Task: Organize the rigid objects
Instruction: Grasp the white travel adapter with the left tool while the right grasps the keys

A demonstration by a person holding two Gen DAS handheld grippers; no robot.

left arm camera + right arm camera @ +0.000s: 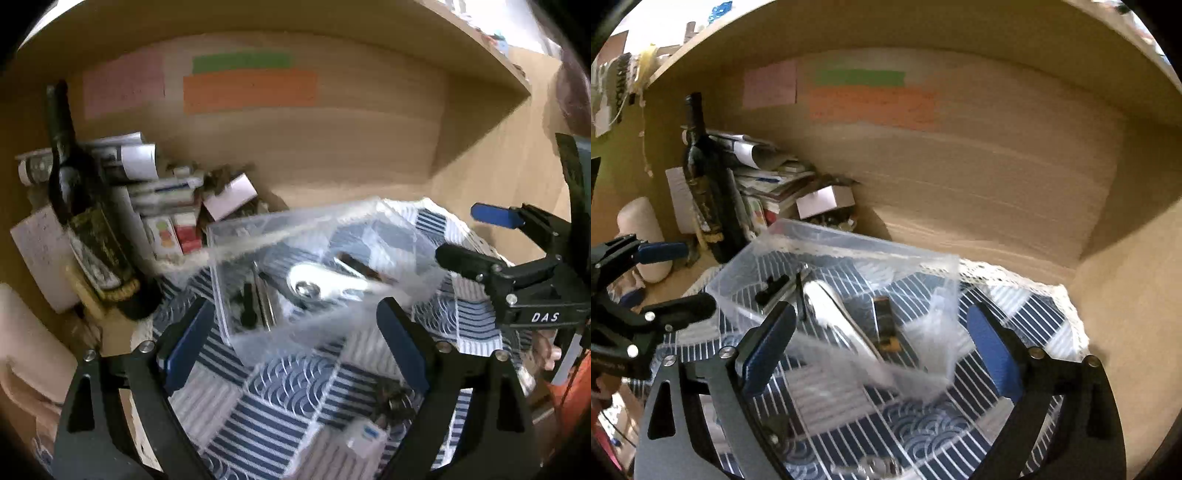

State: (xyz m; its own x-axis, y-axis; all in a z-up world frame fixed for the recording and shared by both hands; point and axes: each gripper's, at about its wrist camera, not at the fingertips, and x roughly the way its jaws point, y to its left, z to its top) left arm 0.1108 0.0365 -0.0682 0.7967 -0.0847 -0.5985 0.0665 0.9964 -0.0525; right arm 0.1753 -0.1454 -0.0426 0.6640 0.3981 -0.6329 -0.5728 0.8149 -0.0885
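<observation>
1. A dark bottle (88, 221) is seen standing at the far left beside stacked papers; it could be toppled if the left gripper (291, 343) is swung wide.
2. The left gripper is held low, angled down at the clear plastic bin (295, 273); its jaws are spread apart, holding nothing.
3. The bin rests on the patterned cloth (277, 387) over the wooden surface (1108, 332); a silver tool (834, 314), a small dark block (884, 325) and a black clip (772, 286) are already contained in it.
4. The light bin could be pushed or tipped if its wall is struck.
5. The right gripper (882, 347) is poised just over the bin's near edge, jaws wide apart, empty.
6. A small white item (364, 439) is left lying on the cloth outside the bin.
</observation>
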